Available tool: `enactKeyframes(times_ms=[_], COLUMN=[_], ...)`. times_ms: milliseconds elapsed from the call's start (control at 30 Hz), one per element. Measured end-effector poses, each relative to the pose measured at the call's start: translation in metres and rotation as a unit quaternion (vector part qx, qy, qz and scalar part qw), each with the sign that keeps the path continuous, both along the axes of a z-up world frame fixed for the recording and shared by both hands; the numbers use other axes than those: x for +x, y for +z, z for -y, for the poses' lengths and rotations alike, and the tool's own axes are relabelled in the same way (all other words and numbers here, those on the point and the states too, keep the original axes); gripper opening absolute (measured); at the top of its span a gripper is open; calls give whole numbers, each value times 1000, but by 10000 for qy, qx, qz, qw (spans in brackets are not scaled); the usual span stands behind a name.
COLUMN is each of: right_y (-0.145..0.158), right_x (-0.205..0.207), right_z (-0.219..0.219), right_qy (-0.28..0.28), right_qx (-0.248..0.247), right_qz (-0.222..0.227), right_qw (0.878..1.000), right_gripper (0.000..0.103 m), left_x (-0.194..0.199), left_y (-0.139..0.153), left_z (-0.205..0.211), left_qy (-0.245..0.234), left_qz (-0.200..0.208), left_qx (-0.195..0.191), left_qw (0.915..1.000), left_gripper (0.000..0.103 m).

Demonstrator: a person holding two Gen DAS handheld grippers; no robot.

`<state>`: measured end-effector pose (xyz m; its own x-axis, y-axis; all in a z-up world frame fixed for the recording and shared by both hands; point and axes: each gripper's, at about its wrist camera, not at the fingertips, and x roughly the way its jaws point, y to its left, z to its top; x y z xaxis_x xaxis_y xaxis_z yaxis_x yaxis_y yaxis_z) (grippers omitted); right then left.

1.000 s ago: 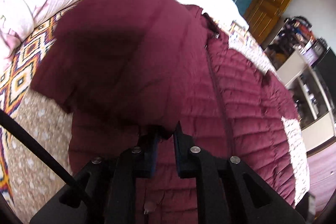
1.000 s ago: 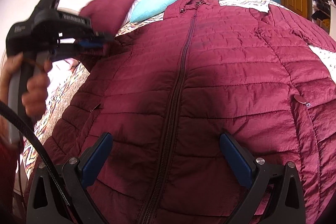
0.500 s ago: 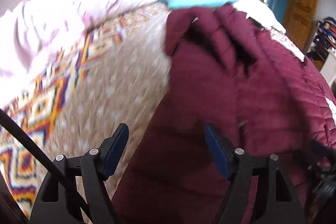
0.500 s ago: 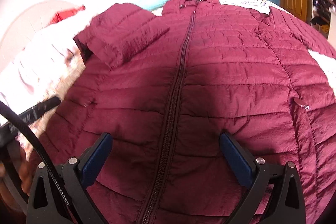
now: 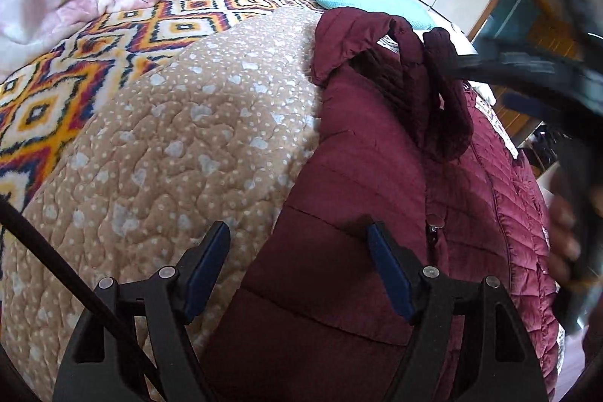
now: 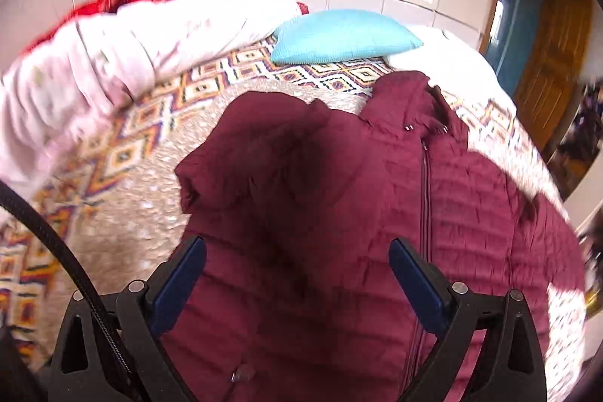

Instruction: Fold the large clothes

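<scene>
A maroon quilted puffer jacket (image 5: 377,176) lies front up on the bed, zipper (image 6: 425,198) closed. Its left sleeve (image 6: 271,145) is folded across the chest. My left gripper (image 5: 297,251) is open and empty, low over the jacket's left edge by the hem. My right gripper (image 6: 297,262) is open and empty, above the jacket's left half below the folded sleeve. In the left wrist view the right gripper's blurred body (image 5: 546,70) reaches in from the right, near the sleeve cuff (image 5: 448,93).
The bed carries a beige dotted quilt (image 5: 169,145) and a diamond-patterned blanket (image 5: 56,81). A pink-white duvet (image 6: 94,63) is heaped at the far left, with a turquoise pillow (image 6: 343,34) at the head. A wooden door (image 6: 550,63) is at the right.
My left gripper let go of the sleeve, which now lies folded on the chest, and drew back toward the hem, open. My right gripper swung left over the jacket's left half.
</scene>
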<state>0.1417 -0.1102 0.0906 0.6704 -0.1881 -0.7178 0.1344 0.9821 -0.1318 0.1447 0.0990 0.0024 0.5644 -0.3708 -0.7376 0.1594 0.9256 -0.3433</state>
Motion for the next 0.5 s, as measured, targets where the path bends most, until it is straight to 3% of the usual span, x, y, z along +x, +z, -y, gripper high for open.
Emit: enactKeyframes(times_ms=[67, 100, 133, 200, 267, 333, 500], right_y=[-13, -16, -18, -14, -2, 9, 24], right_x=[21, 28, 33, 37, 31, 23, -11], right_z=[-8, -9, -7, 8, 29, 52, 137], right_qy=[-40, -78, -147, -190, -393, -654, -1703], right_qx=[-587, -792, -967, -680, -344, -332, -133], right_qz=[-117, -148, -176, -294, -209, -53, 58], right_qw=[9982, 9967, 9950, 9971, 9984, 9973, 9853], right_gripper=[96, 86, 53, 9, 8, 7, 7], left_x=[-1, -1, -1, 1, 2, 3, 3], left_y=[1, 0, 0, 0, 0, 0, 0], left_z=[-1, -2, -3, -4, -3, -3, -4], left_qy=[-2, 6, 13, 16, 13, 13, 24], left_qz=[-8, -20, -28, -42, -38, -32, -33], left_qx=[-62, -99, -128, -138, -91, -64, -42], left_qw=[10000, 9999, 9999, 9999, 10000, 10000, 10000], left_gripper=[74, 74, 74, 74, 74, 74, 74])
